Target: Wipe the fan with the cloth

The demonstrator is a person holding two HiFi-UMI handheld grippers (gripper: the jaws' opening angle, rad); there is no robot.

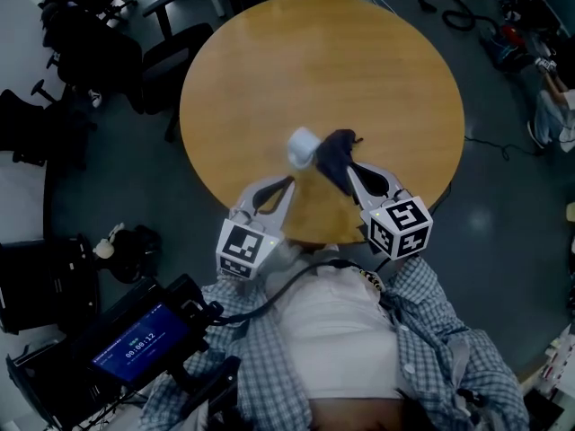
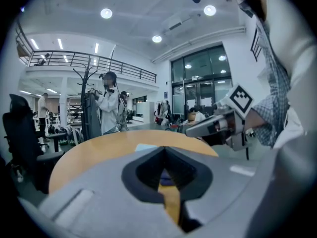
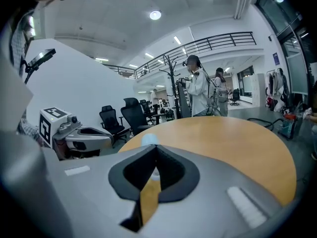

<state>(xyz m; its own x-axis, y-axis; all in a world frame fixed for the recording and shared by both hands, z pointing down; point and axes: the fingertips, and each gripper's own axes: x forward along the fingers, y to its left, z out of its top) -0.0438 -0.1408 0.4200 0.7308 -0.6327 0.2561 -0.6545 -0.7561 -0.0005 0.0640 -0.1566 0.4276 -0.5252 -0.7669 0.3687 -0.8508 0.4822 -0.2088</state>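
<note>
Person: seen from above at the bottom edge of the head view, in a checked shirt (image 1: 449, 348); a gripper is held in each hand.
Screen unit: a dark device with a lit blue display (image 1: 135, 341) sits low on the person's left.
Left gripper (image 1: 287, 183): held over the table's near edge with its tip aimed at the fan. In its own view (image 2: 165, 150) the jaws are seen closed tip to tip. Nothing is gripped; only table wood and a dark blue patch show through the gap behind the tips.
Right gripper (image 1: 349, 171): held just right of the left one, tip at the near end of the cloth. In its own view (image 3: 156, 148) the jaws are seen brought together, and no cloth is made out between the pads. Whether a cloth edge is pinched cannot be told from above.
Marker cubes: one on each gripper's rear, left (image 1: 243, 248) and right (image 1: 400, 225).
Cloth (image 1: 334, 151): dark and crumpled, on the table just right of the fan and touching it, with its near end against the right gripper's tip.
Fan (image 1: 304, 146): small and white, on the table's near half, just ahead of both tips. It shows as a pale patch above the right jaws (image 3: 149, 140).
Table (image 1: 359, 70): round, wooden, otherwise bare.
Chairs (image 1: 90, 52): dark office chairs on the floor at far left.
Background: people standing by a coat rack (image 3: 195, 90) beyond the table, in a lit hall with a railed balcony.
</note>
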